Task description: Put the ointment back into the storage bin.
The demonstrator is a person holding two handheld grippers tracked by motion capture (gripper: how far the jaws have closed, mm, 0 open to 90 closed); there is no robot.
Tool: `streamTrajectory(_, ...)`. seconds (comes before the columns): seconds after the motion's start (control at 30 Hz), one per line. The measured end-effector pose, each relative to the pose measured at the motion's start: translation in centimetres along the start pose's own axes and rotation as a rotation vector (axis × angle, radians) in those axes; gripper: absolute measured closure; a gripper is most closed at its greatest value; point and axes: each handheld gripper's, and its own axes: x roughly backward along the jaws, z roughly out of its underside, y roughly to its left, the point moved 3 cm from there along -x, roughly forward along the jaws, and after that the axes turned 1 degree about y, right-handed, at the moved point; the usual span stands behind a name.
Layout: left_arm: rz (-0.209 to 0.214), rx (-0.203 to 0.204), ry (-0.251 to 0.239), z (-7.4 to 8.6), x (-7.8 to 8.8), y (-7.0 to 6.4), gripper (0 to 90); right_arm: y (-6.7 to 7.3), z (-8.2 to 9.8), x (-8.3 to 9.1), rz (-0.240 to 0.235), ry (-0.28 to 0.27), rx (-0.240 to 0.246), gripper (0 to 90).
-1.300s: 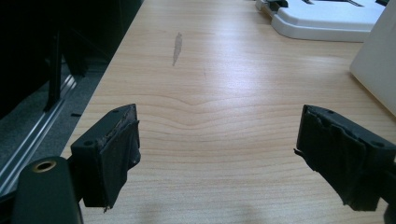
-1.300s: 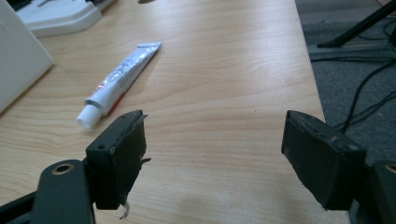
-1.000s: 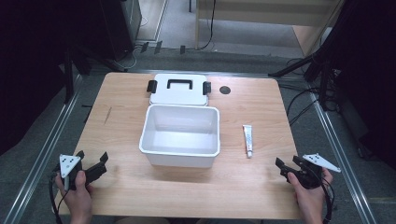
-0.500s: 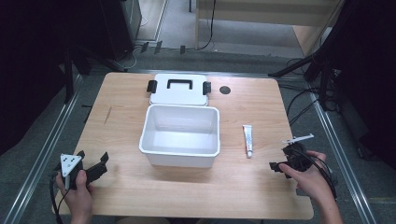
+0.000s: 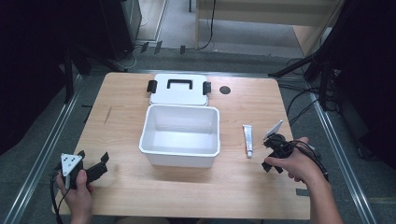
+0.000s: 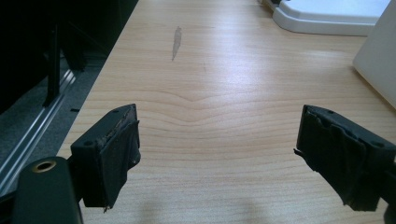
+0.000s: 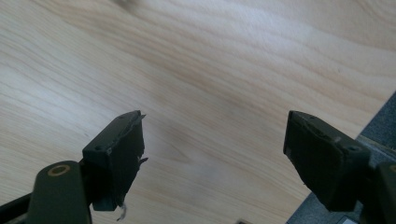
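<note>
White tube point(image 5: 248, 139) lies right of centre, long axis running up-frame, just left of my right gripper point(image 5: 269, 154), jaws apart, just been opening, holding nothing. White bin point(image 5: 181, 154) sits centre, empty. My left gripper point(image 5: 93, 163) gapes, lower left.

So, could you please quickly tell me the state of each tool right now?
Left tool: open, nothing between its jaws, over bare table.
Right tool: open, holding nothing; its jaws have just been opening.
</note>
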Motion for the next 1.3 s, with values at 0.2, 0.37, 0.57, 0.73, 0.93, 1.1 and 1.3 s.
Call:
streamTrajectory(0.2,0.002,0.001,-0.001,0.0,0.0,0.0,14.0,0.9,-1.7,0.3,-0.024,0.006,0.003,16.4)
streamTrajectory(0.37,0.005,0.002,0.001,0.0,-0.1,0.0,14.0,1.4,-3.4,0.3,-0.038,-0.02,-0.021,14.9)
streamTrajectory(0.57,0.006,0.003,0.003,0.0,-0.1,0.0,14.0,1.7,-5.2,0.3,-0.044,-0.049,-0.056,26.6)
streamTrajectory(0.73,0.005,0.003,0.003,0.0,-0.1,0.0,14.0,2.4,-6.4,0.5,-0.059,-0.069,-0.089,35.8)
streamTrajectory(0.93,0.007,0.001,0.006,0.0,-0.1,0.0,14.0,2.3,-7.9,0.2,-0.071,-0.073,-0.155,47.2)
streamTrajectory(1.1,0.008,0.0,0.009,0.0,-0.1,0.0,14.0,2.0,-8.8,-0.4,-0.08,-0.06,-0.203,53.2)
streamTrajectory(1.3,0.008,0.001,0.01,0.0,-0.1,0.0,14.0,1.6,-9.7,-1.1,-0.097,-0.039,-0.252,62.2)
